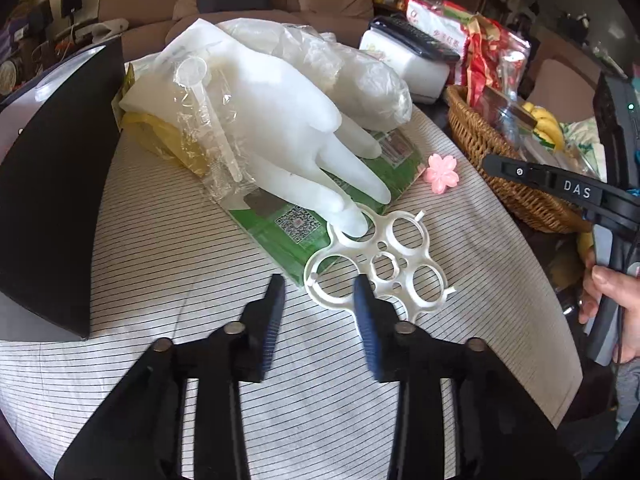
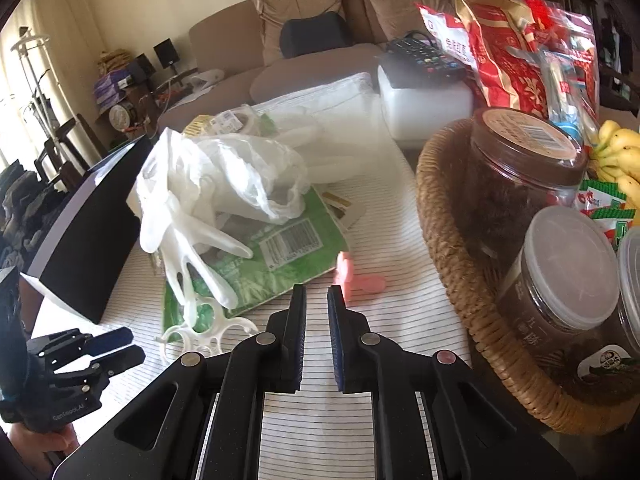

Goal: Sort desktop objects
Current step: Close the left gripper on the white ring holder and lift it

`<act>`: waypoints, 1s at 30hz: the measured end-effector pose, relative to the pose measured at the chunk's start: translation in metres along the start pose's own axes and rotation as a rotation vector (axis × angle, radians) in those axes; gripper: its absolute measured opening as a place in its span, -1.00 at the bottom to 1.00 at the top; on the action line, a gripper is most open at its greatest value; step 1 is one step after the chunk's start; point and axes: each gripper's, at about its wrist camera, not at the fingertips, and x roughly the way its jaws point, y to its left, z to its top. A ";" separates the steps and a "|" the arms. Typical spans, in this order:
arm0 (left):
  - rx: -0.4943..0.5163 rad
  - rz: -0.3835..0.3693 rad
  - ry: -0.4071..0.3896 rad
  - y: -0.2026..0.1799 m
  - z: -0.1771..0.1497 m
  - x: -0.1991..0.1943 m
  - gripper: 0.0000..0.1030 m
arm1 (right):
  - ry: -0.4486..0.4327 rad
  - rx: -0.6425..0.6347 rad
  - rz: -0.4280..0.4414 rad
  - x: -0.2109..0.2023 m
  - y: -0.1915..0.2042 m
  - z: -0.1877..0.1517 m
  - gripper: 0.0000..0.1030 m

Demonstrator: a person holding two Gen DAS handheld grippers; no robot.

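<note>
Two grippers hover. We hold the left gripper (image 1: 320, 304) half open and empty just short of the white ring carrier (image 1: 380, 264), ready to straddle its rim; the right gripper (image 2: 317, 320), nearly closed and empty, waits beside the carrier.

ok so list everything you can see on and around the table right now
rubber glove: one, white, on top of the pile
green packet: one, flat under the glove
ring carrier: one, white plastic, at the packet's near corner
flower clip: one, pink, on the striped cloth right of the packet
plastic bags: clear and white, heaped on the pile
black box: one, left edge
wicker basket: one, right side, holding brown jars
bananas: one bunch, yellow, behind the basket
red snack bags: several, far right
remote control: one, black, on a white box
sofa: tan, behind
left gripper: jaws open, empty
right gripper: jaws shut, empty
</note>
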 end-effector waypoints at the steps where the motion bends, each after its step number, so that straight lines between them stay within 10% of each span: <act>1: 0.000 0.004 0.003 -0.001 0.000 0.005 -0.04 | 0.007 0.004 -0.011 0.003 -0.004 -0.001 -0.74; 14: -0.027 -0.001 0.049 0.003 0.007 0.038 -0.09 | 0.045 -0.129 -0.100 0.058 0.017 0.010 -0.24; 18: -0.042 -0.010 0.033 0.007 0.008 0.033 -0.32 | 0.036 -0.122 -0.113 0.060 0.012 0.010 -0.85; 21: -0.061 -0.022 0.028 0.013 0.009 0.027 -0.81 | 0.023 -0.069 -0.067 0.050 0.003 0.011 -0.86; 30: -0.141 -0.095 -0.037 0.034 0.020 -0.014 -0.81 | -0.074 -0.055 0.075 -0.005 0.016 0.021 -0.86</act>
